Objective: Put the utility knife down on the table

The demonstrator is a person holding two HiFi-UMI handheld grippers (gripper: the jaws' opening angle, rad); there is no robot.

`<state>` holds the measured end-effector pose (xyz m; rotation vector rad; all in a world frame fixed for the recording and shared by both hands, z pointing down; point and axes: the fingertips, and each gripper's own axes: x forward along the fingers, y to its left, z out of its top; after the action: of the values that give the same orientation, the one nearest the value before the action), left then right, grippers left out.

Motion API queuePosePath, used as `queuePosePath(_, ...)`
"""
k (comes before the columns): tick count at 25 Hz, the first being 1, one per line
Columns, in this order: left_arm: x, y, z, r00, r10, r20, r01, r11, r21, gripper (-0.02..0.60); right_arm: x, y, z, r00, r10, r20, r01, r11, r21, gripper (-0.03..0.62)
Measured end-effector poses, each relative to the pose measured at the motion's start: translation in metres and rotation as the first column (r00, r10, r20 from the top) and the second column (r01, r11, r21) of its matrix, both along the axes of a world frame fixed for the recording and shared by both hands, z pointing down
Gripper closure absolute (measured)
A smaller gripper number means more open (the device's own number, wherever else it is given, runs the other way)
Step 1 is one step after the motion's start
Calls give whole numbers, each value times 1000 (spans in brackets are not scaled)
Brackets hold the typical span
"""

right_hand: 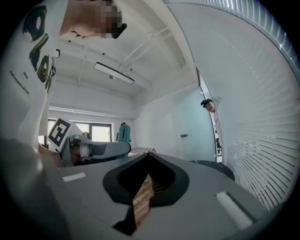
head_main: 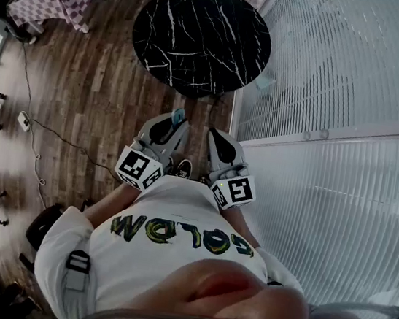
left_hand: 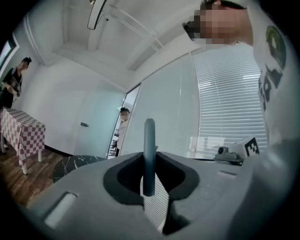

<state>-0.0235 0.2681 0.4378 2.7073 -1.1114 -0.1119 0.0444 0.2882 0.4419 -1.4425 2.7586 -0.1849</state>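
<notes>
Left tongs (left_hand: 149,163) clamped on the utility knife (left_hand: 149,136), which stands upright between them, right tongs (right_hand: 149,164) closed on nothing, and I read both as level and well short of the round black worktop (head_main: 202,37), so the set-down is all still to do

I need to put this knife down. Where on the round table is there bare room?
The whole black marble tabletop looks bare, rim to rim; its near edge lies just ahead of the utility knife in the left gripper. Nothing crowds it.
</notes>
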Motion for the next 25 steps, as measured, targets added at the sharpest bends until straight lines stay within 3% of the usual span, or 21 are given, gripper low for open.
queuePosePath(14, 26, -1, 0, 1000, 10, -1, -10, 1000, -5, 505, 25, -5, -1, 1000, 9, 1, -10, 1000, 5, 594)
queuePosePath(25, 52, -9, 11, 1000, -3, 4, 3, 999, -32, 505, 46, -14, 7, 998, -40, 43, 40, 999, -6, 592)
